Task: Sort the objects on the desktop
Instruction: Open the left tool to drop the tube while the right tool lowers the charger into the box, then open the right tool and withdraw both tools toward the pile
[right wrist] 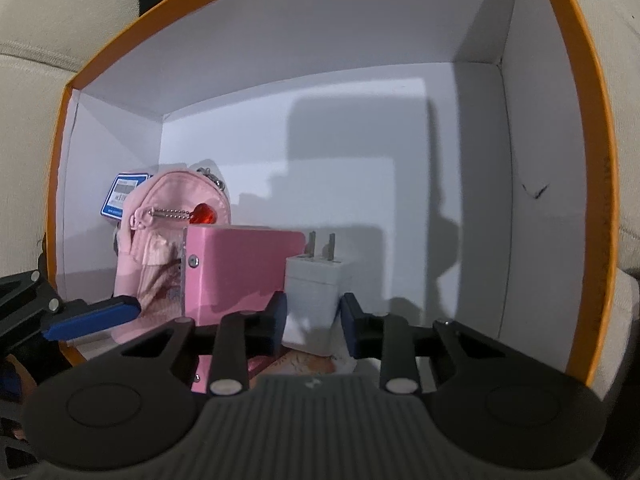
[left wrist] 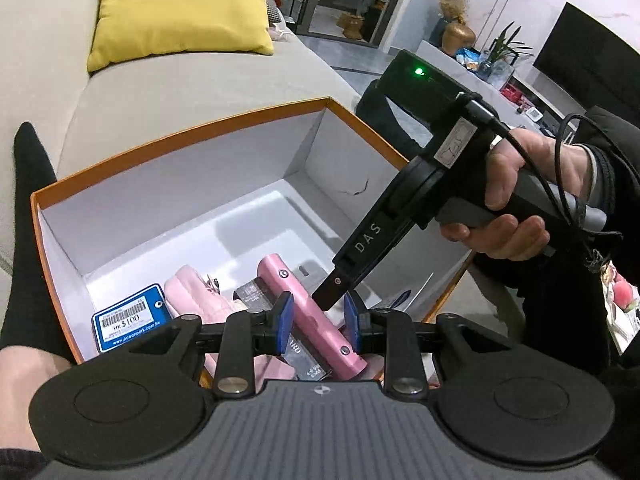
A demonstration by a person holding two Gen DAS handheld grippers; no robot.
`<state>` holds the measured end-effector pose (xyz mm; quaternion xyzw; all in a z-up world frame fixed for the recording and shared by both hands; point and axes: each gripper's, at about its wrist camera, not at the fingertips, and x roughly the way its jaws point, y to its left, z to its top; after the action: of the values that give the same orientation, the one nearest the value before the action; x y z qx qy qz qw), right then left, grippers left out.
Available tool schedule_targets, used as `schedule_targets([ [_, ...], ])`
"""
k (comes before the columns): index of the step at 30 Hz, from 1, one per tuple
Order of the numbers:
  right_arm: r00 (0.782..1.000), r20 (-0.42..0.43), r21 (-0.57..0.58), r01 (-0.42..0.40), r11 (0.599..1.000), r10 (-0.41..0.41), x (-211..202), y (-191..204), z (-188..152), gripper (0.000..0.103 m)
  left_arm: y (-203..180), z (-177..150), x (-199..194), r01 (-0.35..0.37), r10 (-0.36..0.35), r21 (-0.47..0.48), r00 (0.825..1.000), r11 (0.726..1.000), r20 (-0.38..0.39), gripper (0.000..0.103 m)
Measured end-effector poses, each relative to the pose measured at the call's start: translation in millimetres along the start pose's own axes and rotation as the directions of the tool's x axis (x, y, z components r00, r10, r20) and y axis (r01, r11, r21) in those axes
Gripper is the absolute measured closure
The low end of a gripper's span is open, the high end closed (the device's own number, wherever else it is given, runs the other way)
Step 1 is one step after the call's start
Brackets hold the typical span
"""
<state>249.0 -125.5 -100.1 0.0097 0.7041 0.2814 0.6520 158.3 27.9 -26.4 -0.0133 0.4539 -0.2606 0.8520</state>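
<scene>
Only from the right gripper (right wrist: pixel 313 316): white charger (right wrist: pixel 316 280) inside orange box (right wrist: pixel 592 184).

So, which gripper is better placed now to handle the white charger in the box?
The right gripper: it is inside the orange box, its open fingers on either side of the white charger. The left gripper stands open over the pink power bank.

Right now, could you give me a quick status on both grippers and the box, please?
Left gripper open above pink power bank. Right gripper open around white charger, inside orange box. Pink pouch crowds the left side.
</scene>
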Motion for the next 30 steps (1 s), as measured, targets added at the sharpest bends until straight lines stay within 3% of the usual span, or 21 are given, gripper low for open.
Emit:
schedule_targets([
  [6,0.998,0.054,-0.027,0.035,0.999,-0.033,-22.1,-7.9,5.9,0.073,-6.7,-1.7,-11.9,-0.029,0.029,-0.014,0.999,0.999,0.025,0.072],
  [11,0.977,0.201,-0.137,0.095,0.986,-0.066,-57.3,6.4,-18.6,0.073,-14.0,-10.8,-36.2,-0.073,0.076,-0.054,0.995,0.996,0.069,0.072],
  [14,0.947,0.319,-0.235,0.110,0.966,-0.030,-84.3,19.3,-48.1,0.073,-17.9,-21.1,-57.8,-0.111,0.120,-0.087,0.988,0.990,0.100,0.072],
  [19,0.872,0.485,-0.334,0.106,0.936,0.074,-111.3,30.4,-103.1,0.072,-28.5,-46.9,-90.3,-0.223,0.234,-0.105,0.967,0.969,0.105,0.072],
  [24,0.825,0.543,-0.366,0.066,0.928,0.156,-107.3,32.7,-146.7,0.069,-41.7,-74.7,-98.4,-0.372,0.379,-0.096,0.923,0.923,0.064,0.072],
  [26,0.819,0.543,-0.382,0.046,0.923,0.183,-95.6,41.5,-162.9,0.069,-45.3,-84.4,-99.1,-0.400,0.406,-0.098,0.912,0.911,0.056,0.072],
  [30,0.850,0.483,-0.445,0.032,0.895,0.210,-55.5,66.5,-184.2,0.067,-53.5,-103.3,-90.8,-0.418,0.423,-0.097,0.906,0.903,0.032,0.072],
])
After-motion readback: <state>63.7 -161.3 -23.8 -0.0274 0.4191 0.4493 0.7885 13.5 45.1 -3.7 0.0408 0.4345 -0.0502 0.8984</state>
